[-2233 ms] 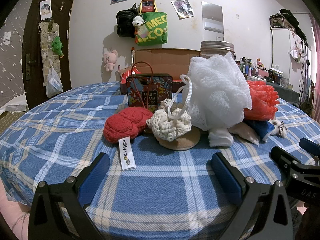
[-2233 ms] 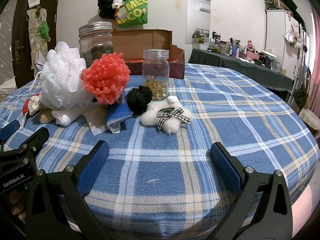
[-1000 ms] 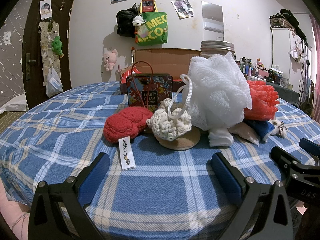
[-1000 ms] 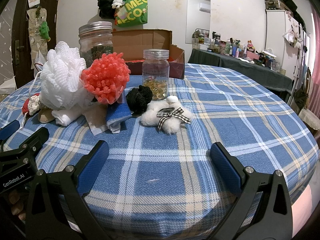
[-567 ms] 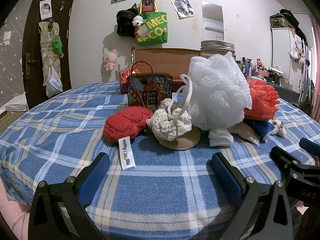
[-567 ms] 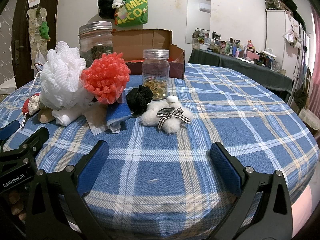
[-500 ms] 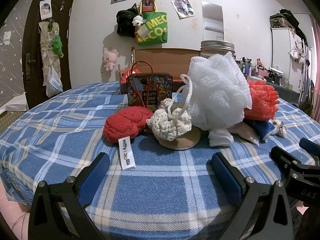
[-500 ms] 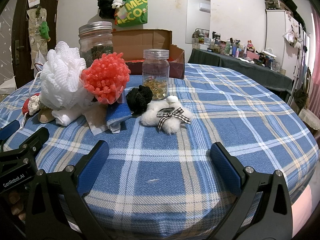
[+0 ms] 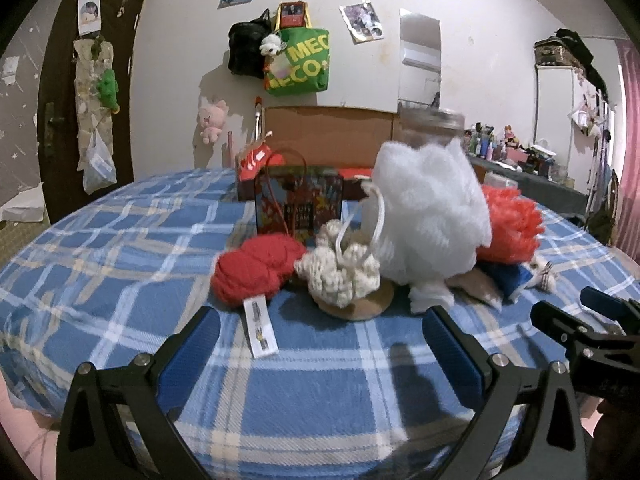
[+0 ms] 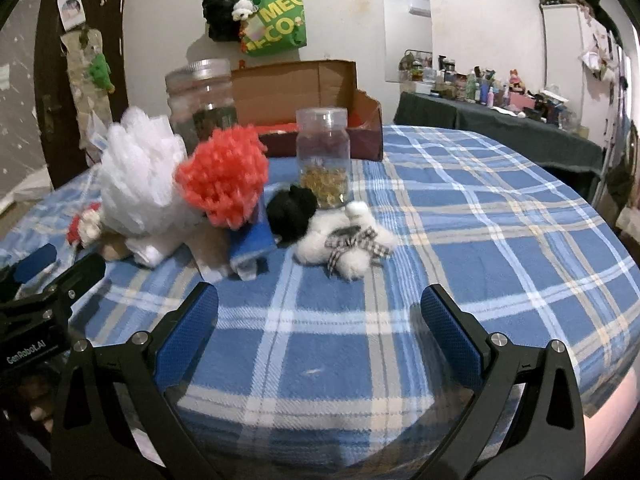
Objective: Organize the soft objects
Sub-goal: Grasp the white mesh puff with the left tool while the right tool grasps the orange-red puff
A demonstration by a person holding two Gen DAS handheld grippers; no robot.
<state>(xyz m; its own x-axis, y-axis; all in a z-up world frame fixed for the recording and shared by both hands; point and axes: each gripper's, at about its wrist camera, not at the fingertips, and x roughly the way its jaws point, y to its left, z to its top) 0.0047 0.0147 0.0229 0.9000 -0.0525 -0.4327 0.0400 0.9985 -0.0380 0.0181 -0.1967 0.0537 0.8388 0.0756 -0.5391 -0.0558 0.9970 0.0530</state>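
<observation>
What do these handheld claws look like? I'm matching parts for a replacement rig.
Both are alike. The left claw and the right claw each have two matte black angular arms with silver screws, tipped with textured blue pads. The right wrist view shows white "GenRobot.AI" lettering on the left unit's black body. No cables or sleeves are visible.

A lived-in home bedroom

A blue plaid blanket (image 9: 120, 248) covers the surface; at twelve o'clock a green tote bag (image 9: 298, 62) and pink plush toy (image 9: 212, 120) hang on the wall, with a cluttered dresser (image 10: 500, 116) at two o'clock.
</observation>
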